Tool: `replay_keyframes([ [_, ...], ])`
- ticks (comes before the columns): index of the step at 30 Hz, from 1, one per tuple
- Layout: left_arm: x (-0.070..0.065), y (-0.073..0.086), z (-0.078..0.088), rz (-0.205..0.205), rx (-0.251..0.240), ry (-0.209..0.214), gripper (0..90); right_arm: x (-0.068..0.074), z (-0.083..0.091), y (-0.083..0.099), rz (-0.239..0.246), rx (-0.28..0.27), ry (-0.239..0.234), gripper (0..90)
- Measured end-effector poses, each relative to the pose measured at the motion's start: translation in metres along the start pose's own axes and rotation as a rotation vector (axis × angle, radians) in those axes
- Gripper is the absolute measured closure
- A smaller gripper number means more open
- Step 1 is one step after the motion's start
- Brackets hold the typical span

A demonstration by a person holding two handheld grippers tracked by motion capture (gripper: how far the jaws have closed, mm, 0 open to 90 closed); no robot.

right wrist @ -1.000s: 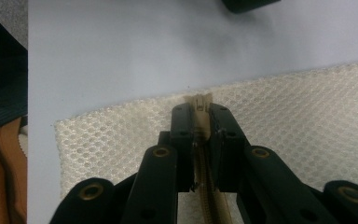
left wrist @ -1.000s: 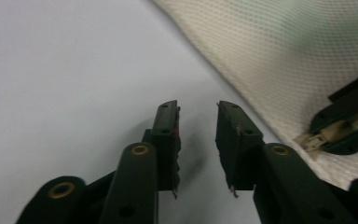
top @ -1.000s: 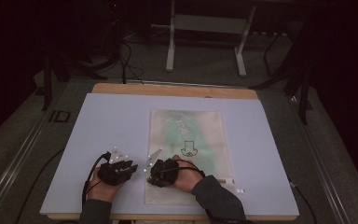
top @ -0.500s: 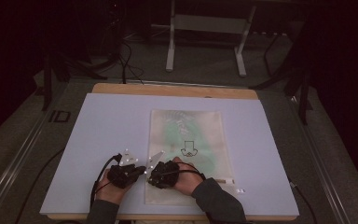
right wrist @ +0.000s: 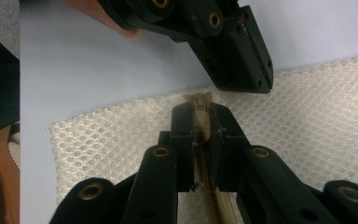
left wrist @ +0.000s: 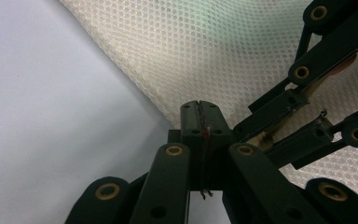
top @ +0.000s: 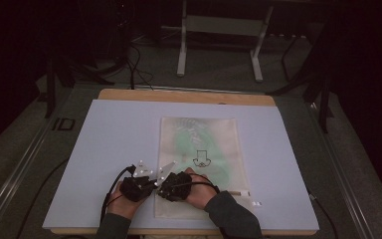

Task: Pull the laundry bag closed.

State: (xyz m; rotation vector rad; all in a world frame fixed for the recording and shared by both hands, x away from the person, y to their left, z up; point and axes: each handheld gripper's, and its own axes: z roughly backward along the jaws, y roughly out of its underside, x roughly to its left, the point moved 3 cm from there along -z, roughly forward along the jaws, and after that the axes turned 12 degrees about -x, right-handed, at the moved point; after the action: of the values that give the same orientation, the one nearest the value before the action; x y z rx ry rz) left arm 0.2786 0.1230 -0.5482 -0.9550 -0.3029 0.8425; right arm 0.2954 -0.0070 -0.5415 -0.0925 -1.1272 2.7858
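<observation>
A white mesh zip bag [top: 199,149] with a green item and a black drawing inside lies flat on the white board [top: 114,149]. At its near left corner my right gripper [right wrist: 199,109] is shut on the beige zipper [right wrist: 212,196] at its end. My left gripper [left wrist: 199,105] faces it from the left, jaws shut, with the tips pinching the mesh bag [left wrist: 205,46] at its edge. In the high view the left gripper [top: 154,186] and the right gripper [top: 161,189] meet tip to tip. The left gripper [right wrist: 251,81] sits just beyond the zipper end.
The board lies on a wooden table top [top: 184,95]. A small white strip [top: 238,192] and a white tag [top: 257,203] lie by the bag's near right corner. A metal stand [top: 219,30] is on the floor behind the table.
My left gripper has moved right across the board to the bag's left edge, beside the right gripper, and its jaws have closed there. The right gripper has kept still.
</observation>
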Motion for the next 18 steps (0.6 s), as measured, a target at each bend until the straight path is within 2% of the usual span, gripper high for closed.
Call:
replay_keyframes([
  [4,0.0001,0.0001,-0.0006,0.02,-0.007,0.01,89.0,0.0,0.0003,0.0009,-0.011,-0.006,0.0,81.7],
  [10,0.0,0.0012,-0.0035,0.012,0.015,0.016,88.9,0.0001,0.0003,0.001,-0.009,-0.007,0.002,81.7],
  [14,0.0016,0.0018,-0.0054,0.033,0.012,0.03,89.4,-0.0002,0.0006,0.0013,-0.012,-0.008,-0.004,81.7],
  [18,0.0007,0.0015,-0.0056,0.016,0.022,0.023,89.7,-0.002,0.001,0.0018,-0.017,-0.014,-0.017,81.8],
])
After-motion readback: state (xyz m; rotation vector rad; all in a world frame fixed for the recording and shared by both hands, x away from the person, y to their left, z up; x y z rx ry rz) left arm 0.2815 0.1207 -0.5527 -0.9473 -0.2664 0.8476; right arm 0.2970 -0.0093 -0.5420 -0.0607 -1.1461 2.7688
